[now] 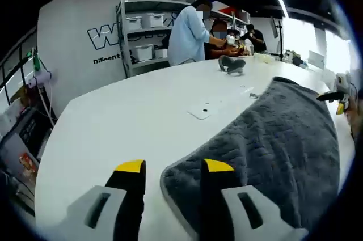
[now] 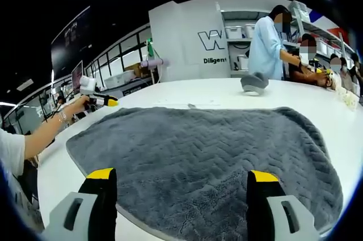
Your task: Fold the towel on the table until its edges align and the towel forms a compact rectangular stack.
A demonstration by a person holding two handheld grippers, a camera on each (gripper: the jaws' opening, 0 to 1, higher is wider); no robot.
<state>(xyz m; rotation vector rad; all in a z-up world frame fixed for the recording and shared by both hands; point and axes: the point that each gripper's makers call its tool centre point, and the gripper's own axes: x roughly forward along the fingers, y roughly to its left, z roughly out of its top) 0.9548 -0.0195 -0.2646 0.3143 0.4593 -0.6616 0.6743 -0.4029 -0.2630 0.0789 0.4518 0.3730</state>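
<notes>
Now, your towel (image 2: 210,156) lies spread flat on the white tabletop (image 1: 125,116), grey and thick, not yet folded as far as these views let you judge. Your left gripper (image 1: 173,168) has its jaws apart, straddling the near corner: one jaw sits over the cloth, the other over bare tabletop. Your right gripper (image 2: 181,177) is also wide open, both jaws hovering above the towel's near edge, gripping nothing.

The main risk is an uneven grab. With the left jaws half off the cloth, closing there could pinch only the hem (or miss it), and the corner would slip out mid-fold. The right jaws sit over the middle of an edge rather than a corner, so lifting from there would likely bunch the pile and leave the edges skewed. The towel looks heavy and plush; dragging it on the smooth top could slide the whole sheet rather than fold it.

A small flat white item (image 1: 202,110) lies near the towel's far side, and a dark grey object (image 2: 254,83) sits farther along; a wide sweep could knock either.

The room is busy: people (image 2: 271,42) stand at the far end, with shelves of white bins (image 1: 144,21) against a lettered wall.
</notes>
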